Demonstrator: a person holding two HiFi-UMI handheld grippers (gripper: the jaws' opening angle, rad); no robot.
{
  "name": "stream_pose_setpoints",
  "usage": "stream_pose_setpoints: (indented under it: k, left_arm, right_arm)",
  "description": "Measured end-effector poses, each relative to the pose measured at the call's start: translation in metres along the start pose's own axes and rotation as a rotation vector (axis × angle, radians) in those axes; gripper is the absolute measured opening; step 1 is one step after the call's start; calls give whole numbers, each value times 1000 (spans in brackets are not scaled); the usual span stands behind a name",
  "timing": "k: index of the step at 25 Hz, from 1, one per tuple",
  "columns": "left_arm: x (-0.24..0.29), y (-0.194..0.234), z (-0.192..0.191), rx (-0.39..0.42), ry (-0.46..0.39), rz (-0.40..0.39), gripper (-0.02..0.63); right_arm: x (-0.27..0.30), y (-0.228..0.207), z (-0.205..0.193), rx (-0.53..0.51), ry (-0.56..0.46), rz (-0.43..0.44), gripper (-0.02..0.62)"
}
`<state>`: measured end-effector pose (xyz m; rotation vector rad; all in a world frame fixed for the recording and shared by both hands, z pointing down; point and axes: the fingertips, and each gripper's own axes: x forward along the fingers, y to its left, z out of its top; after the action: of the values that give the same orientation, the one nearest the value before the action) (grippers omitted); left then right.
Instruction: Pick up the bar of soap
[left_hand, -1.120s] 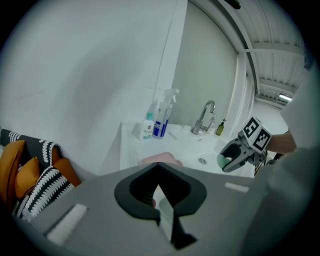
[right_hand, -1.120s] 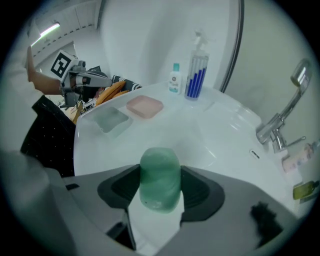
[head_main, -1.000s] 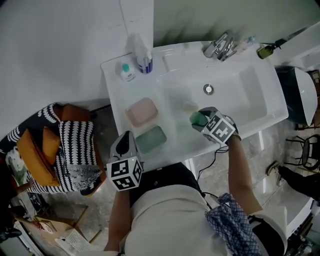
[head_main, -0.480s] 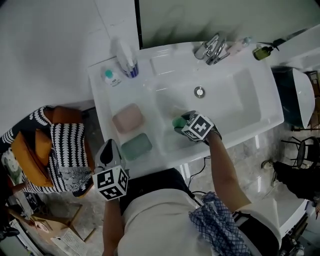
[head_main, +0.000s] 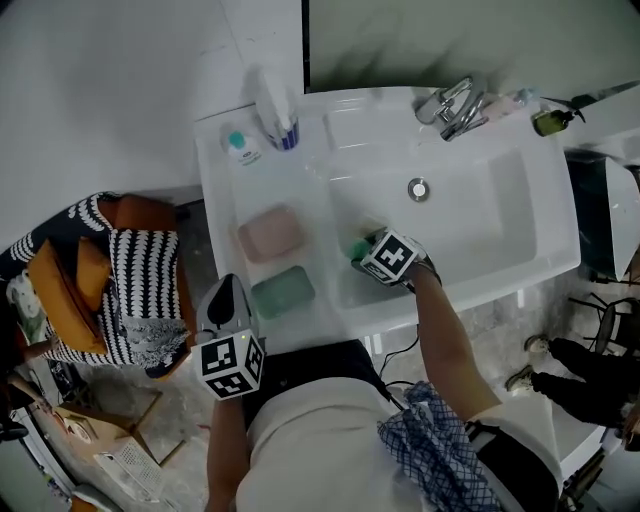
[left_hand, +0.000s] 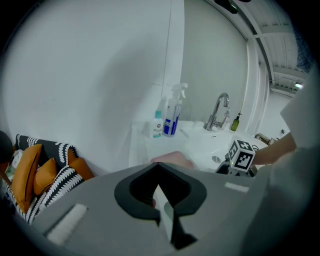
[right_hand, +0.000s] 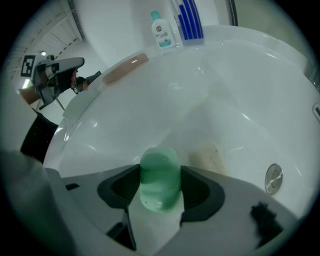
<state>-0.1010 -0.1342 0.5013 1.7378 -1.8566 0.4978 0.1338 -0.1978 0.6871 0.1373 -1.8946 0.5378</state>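
My right gripper (right_hand: 160, 186) is shut on a green bar of soap (right_hand: 160, 176) and holds it low inside the white sink (right_hand: 235, 75). In the head view that green bar of soap (head_main: 358, 249) sits by the basin's left wall at my right gripper (head_main: 361, 251). A cream bar of soap (right_hand: 210, 159) lies on the basin floor just right of the jaws. My left gripper (head_main: 226, 302) hovers at the counter's front edge, near a green block (head_main: 283, 291). The left gripper (left_hand: 158, 169) has its jaws together with nothing in them.
A pink block (head_main: 270, 233) lies on the counter behind the green one. A spray bottle (head_main: 277, 112) and a small bottle (head_main: 238, 146) stand at the back left. The tap (head_main: 455, 103) and drain (head_main: 419, 188) are at the right. A striped and orange cushion (head_main: 110, 290) lies below left.
The right gripper has carried the green soap leftward in the basin, away from the drain toward the left wall. The left gripper stays at the counter's front edge.
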Motion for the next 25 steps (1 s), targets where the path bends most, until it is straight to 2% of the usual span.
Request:
stream_pose_setpoints:
  k: [8,20,25]
  left_arm:
    - [1,3,6,10,-6,8,8]
    - [-3,4,2,14,-17,28,8]
    - [-7,8,0,15,-24,41,8]
  right_arm:
    - [14,-3,-5,-23,53,-37,260]
    - [16,-4,-6,-46,81,-68,261]
    - [18,-4,-5,-40,78,-53,261]
